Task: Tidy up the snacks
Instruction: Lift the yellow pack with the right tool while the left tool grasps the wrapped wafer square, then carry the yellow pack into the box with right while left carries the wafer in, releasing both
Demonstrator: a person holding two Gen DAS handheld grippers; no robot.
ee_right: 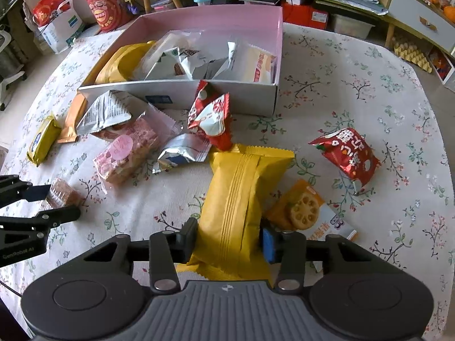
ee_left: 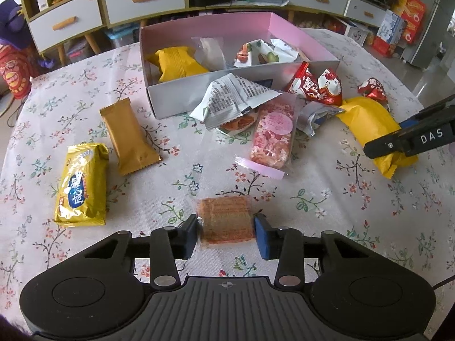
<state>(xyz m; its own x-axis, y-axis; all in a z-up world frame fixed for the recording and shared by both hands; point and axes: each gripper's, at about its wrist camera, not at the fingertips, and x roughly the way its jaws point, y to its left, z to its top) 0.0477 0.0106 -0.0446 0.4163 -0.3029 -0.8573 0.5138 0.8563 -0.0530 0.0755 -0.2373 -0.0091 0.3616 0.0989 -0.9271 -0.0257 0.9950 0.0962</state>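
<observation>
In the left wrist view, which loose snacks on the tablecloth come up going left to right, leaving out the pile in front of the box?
Gold foil packet with blue label → plain tan packet → brown biscuit in clear wrap, between the left gripper's pads → large yellow packet, in the right gripper.

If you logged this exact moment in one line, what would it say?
left gripper: shut on cracker pack | right gripper: shut on yellow pack | both packs on table | box: partly filled
</observation>
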